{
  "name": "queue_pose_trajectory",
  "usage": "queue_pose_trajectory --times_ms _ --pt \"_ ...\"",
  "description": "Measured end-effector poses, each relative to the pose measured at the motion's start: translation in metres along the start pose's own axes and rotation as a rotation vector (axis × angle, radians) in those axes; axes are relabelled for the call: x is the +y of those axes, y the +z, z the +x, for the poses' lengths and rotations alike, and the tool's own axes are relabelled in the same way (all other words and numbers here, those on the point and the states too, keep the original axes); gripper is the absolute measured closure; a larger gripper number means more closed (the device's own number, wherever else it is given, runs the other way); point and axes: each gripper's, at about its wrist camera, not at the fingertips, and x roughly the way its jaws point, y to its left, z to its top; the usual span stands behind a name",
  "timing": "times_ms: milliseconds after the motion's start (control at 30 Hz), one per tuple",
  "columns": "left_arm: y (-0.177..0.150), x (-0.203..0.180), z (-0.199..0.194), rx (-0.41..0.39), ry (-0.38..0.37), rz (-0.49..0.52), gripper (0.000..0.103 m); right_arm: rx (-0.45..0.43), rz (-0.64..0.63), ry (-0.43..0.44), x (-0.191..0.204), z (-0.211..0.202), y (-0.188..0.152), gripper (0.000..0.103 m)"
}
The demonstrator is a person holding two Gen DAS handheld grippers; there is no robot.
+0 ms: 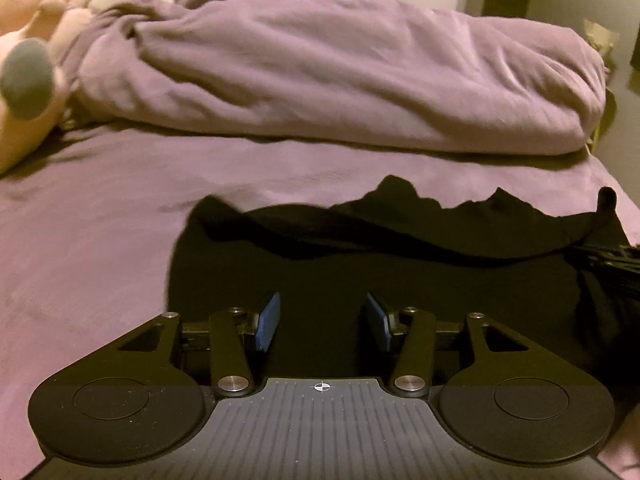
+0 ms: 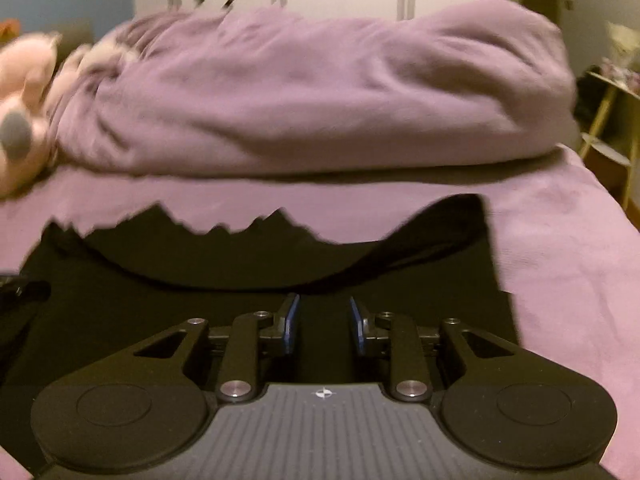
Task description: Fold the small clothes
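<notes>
My left gripper [image 1: 320,322] over black garment [image 1: 360,272], jaws wide, nothing between pads. My right gripper [image 2: 323,322] over same garment [image 2: 200,300], jaws parted, narrower, empty. Garment spread on near part of bed [image 1: 80,240], ragged far edge facing bunched duvet [image 1: 340,68]. Plush toy [image 1: 28,76] at bed's far left.

Left gripper [image 1: 322,322]: matte black body, two round discs flanking a grey ribbed centre plate [image 1: 320,416] with a small white crosshair mark. From the plate, black linkage bars run forward on silver pivot screws [image 1: 235,383]. Fingertips carry blue ribbed pads [image 1: 267,322].

Right gripper [image 2: 324,322]: same build; blue pads [image 2: 293,319] seen edge-on, silver screws [image 2: 411,386] beside its plate.
</notes>
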Motion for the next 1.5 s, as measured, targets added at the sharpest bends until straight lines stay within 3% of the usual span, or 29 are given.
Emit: queue_pose_trajectory --times_ms 133,267,433,533,700,833,933,1067,1167,1200,1233,1300,1433,1500 --pt "0.015 -0.004 0.028 0.023 0.030 -0.035 0.044 0.013 0.010 0.014 0.003 0.026 0.017 0.082" --pt "0.026 -0.005 0.047 -0.055 0.098 -0.095 0.038 -0.020 0.022 -0.011 0.002 0.050 0.032 0.082" --pt "0.026 -0.007 0.063 -0.129 0.187 -0.122 0.020 -0.059 0.143 -0.043 -0.018 0.070 0.036 0.079" --pt "0.024 0.002 0.071 -0.119 0.176 -0.175 0.012 -0.074 0.202 -0.026 -0.030 0.078 0.028 0.076" --pt "0.023 0.004 0.071 -0.121 0.180 -0.181 0.010 -0.095 0.239 0.007 -0.037 0.081 0.022 0.075" --pt "0.020 -0.003 0.051 -0.097 0.207 -0.132 0.013 -0.101 0.185 -0.009 -0.024 0.047 0.024 0.073" --pt "0.007 -0.006 0.025 -0.067 0.184 -0.091 0.013 -0.158 0.132 0.066 -0.021 0.003 0.000 0.067" --pt "-0.017 -0.007 0.008 -0.028 0.204 -0.058 0.013 -0.120 0.046 -0.033 -0.029 -0.014 -0.032 0.066" --pt "-0.023 0.002 0.000 -0.011 0.214 -0.104 0.012 -0.132 0.134 -0.084 -0.059 -0.015 -0.039 0.066" --pt "-0.024 0.004 -0.003 -0.001 0.228 -0.120 0.013 -0.132 0.172 -0.129 -0.068 -0.016 -0.038 0.068" --pt "-0.025 0.007 -0.007 0.010 0.238 -0.128 0.014 -0.120 0.197 -0.169 -0.075 -0.016 -0.037 0.077" --pt "-0.030 0.010 -0.016 0.028 0.247 -0.119 0.014 -0.080 0.250 -0.224 -0.086 -0.021 -0.038 0.076" --pt "-0.047 0.022 -0.038 0.065 0.279 -0.115 0.015 -0.085 0.311 -0.167 -0.094 -0.060 -0.051 0.074" --pt "-0.058 0.030 -0.056 0.066 0.246 -0.156 0.015 -0.074 0.321 -0.124 -0.093 -0.083 -0.062 0.070"
